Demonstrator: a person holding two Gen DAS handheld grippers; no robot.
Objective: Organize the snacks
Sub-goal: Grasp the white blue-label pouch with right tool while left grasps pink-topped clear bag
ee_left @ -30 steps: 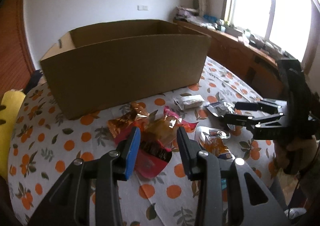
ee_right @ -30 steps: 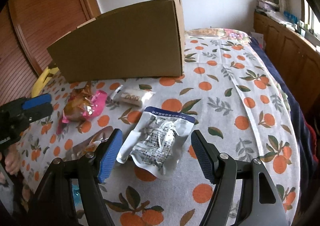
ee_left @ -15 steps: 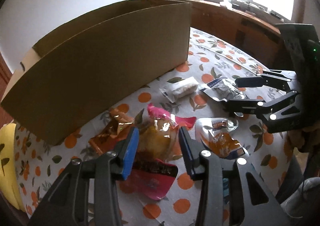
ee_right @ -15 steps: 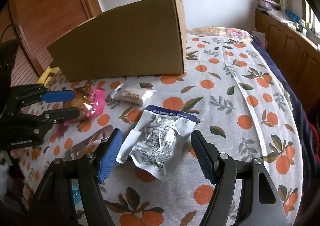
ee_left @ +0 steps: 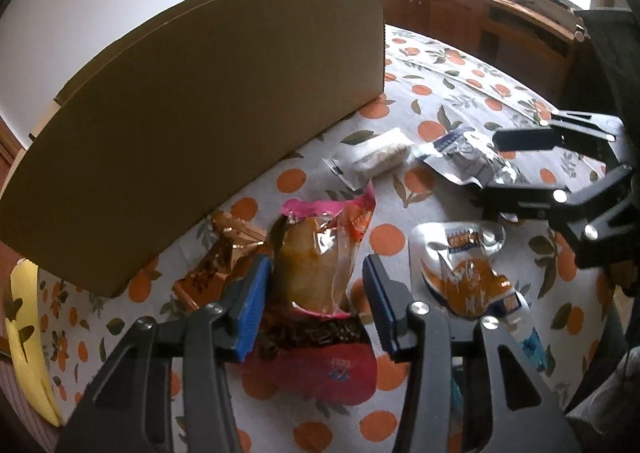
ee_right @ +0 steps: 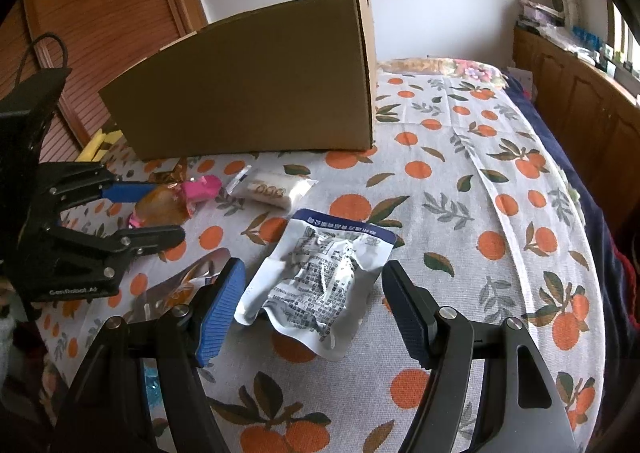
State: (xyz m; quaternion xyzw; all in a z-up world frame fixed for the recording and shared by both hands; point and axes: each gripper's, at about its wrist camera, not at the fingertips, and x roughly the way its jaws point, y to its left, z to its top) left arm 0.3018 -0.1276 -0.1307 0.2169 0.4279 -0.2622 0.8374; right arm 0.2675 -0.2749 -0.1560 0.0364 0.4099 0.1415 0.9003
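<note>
The left gripper had its jaws apart, set on either side of a pink-topped clear snack packet without pressing it; a gap showed at the right pad, while the left pad sat close against the wrapper. The packet lay on the orange-print cloth, its lower end over a red wrapper. Just left of it was a crinkled gold-brown wrapper, and to the right an orange-and-white packet, apart from the jaws.

The right gripper also had its jaws wide apart, straddling a silver packet with a blue top band that lay flat on the cloth; neither pad touched it. Beside its left pad, part of the orange-and-white packet showed in the right wrist view.

Farther out, a small white snack bar lay between the silver packet and the cardboard box, near the box's front wall. The box stood upright on the cloth behind all the snacks, its inside hidden from both views. A yellow object lay at the cloth's left edge, and wooden cabinets ran along the far side of the room.
</note>
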